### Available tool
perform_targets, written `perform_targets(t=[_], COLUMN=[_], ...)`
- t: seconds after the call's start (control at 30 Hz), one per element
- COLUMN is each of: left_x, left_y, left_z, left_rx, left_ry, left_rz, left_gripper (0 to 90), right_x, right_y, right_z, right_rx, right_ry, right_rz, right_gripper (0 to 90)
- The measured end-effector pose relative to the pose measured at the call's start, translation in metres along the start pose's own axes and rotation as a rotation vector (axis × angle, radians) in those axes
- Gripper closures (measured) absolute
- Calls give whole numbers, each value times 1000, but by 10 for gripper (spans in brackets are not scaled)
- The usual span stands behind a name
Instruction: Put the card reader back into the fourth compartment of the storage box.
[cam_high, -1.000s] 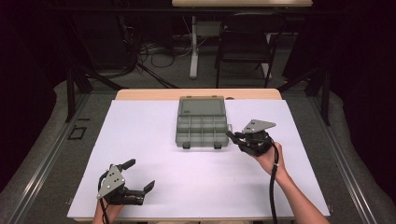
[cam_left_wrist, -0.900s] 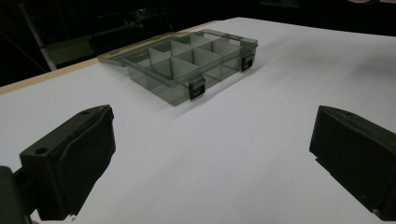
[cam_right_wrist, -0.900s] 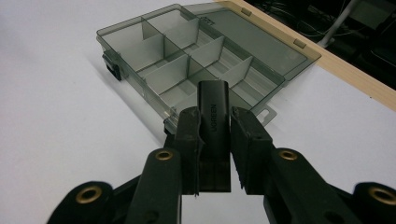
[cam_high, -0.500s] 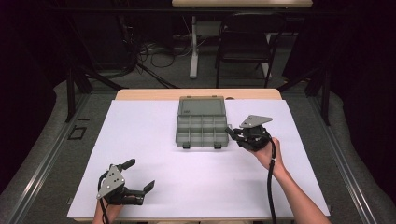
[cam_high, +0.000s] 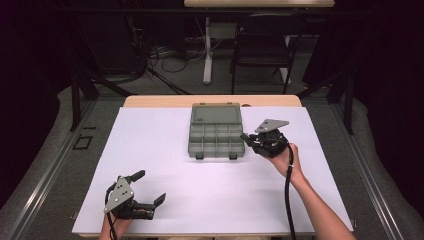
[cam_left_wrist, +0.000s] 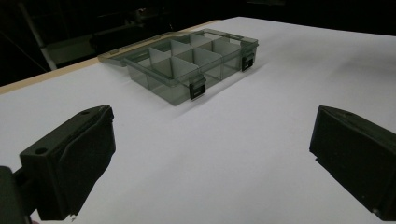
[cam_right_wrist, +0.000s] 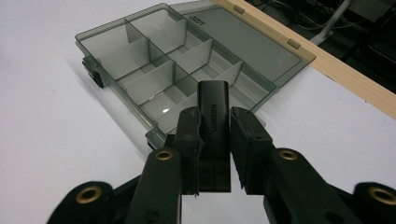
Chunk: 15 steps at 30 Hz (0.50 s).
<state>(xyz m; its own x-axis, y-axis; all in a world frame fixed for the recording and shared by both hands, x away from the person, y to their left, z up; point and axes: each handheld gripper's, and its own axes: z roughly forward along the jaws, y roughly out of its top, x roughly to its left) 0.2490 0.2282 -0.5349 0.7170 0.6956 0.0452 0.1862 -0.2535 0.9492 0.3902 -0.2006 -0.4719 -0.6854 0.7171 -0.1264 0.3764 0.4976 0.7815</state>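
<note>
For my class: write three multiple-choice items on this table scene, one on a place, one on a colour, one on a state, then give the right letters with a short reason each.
1. Where is the right claw?
A. by the organiser box's right side
B. at the table's near left corner
C. under the table

2. What colour is the sheet covering the table?
A. red
B. white
C. green

3. What state is the organiser box in?
A. lid shut
B. lid open, lying flat behind
C. upside down

Answers: 1 A, the high view shows it beside the box; 2 B, the sheet is white; 3 B, the right gripper view shows the lid flat and the compartments bare.
</note>
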Motion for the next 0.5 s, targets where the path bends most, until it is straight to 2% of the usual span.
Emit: perform_targets(t=[0.5], left_x=[0], left_y=[0], left_z=[0], left_rx=[1], left_ry=[3], left_rz=[1], left_gripper=[3], right_x=[-7], right_y=[12], right_z=[9], right_rx=[21], right_ry=[-3], right_rz=[-7], right_gripper=[732])
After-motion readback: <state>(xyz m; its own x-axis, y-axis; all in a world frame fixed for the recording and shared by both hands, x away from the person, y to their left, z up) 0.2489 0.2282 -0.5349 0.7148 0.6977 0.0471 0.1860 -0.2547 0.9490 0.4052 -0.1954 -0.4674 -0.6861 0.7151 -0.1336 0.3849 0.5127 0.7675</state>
